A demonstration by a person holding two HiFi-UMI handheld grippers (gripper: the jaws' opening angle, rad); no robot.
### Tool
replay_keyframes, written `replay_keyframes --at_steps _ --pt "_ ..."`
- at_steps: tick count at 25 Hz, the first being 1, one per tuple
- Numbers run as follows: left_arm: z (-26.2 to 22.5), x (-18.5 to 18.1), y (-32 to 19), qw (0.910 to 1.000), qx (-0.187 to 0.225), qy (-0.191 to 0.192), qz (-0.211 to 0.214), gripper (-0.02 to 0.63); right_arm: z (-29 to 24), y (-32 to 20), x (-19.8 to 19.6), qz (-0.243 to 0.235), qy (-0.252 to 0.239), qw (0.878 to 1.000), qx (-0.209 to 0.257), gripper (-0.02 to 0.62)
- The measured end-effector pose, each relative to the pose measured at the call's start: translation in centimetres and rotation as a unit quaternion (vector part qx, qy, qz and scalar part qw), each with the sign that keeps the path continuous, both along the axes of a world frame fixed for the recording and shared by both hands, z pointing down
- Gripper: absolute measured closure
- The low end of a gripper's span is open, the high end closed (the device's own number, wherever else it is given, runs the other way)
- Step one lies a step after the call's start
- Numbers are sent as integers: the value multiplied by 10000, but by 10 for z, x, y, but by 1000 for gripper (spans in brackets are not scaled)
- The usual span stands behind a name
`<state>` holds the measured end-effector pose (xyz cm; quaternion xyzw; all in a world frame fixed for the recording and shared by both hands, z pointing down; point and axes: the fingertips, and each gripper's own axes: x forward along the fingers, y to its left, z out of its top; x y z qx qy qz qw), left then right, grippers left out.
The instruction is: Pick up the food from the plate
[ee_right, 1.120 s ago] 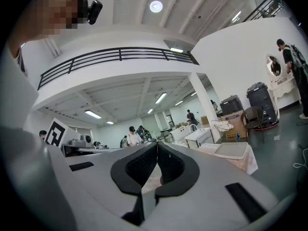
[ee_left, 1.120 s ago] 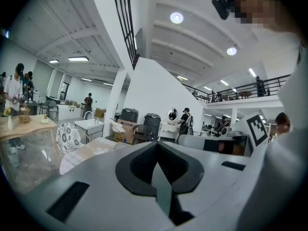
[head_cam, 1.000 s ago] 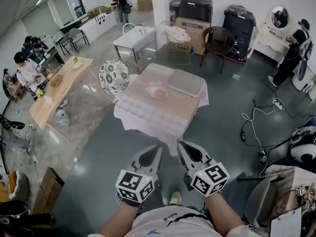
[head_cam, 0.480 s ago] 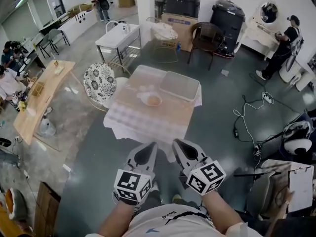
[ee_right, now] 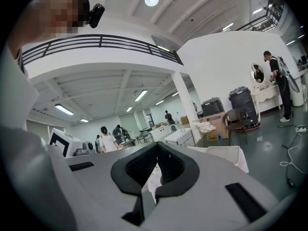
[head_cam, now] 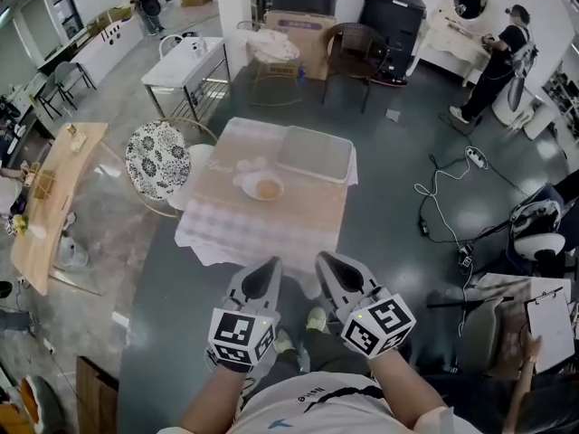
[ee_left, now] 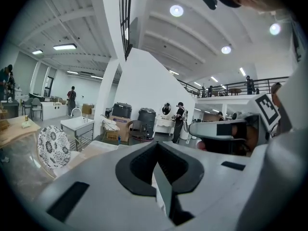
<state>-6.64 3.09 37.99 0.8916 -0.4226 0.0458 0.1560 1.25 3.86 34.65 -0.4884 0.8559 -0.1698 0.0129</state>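
A white plate [head_cam: 254, 189] with a round orange-brown piece of food [head_cam: 268, 188] lies on a square table [head_cam: 271, 224] covered by a pale checked cloth, seen in the head view. Both grippers hang side by side in front of the person's body, short of the table's near edge and well apart from the plate. My left gripper [head_cam: 269, 266] has its jaws shut with nothing between them, as its own view of the left gripper [ee_left: 157, 144] also shows. My right gripper [head_cam: 324, 260] is likewise shut and empty, its tips meeting in the view of the right gripper [ee_right: 157, 145].
A shallow white tray [head_cam: 314, 154] lies on the table behind the plate. A patterned round chair [head_cam: 156, 158] stands at the table's left, a long wooden table [head_cam: 50, 188] farther left. Cables [head_cam: 441, 193] trail on the floor at right. A person [head_cam: 496, 57] stands at far right.
The table and plate have drawn nearer and shifted left in the head view as the person walks toward them. Both grippers stay shut and level in front of the body.
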Motion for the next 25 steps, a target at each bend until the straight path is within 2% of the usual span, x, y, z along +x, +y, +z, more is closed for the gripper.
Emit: replay_keyframes --at_steps 5,11,20,25 --pt "14 10 -34 9999 -110 -99 23 600 9 -33 11 64 -88 9999 -103 581" --pt "33 26 -81 9992 -219 -330 -96 600 20 -89 27 -83 -285 9994 -151 581" --pt "60 38 -151 9950 -239 -720 -656 600 44 -161 46 -413 -291 9982 -321 581" --pt "75 36 -181 9934 -135 -843 -766 598 61 -186 49 -430 -325 9972 -522 581"
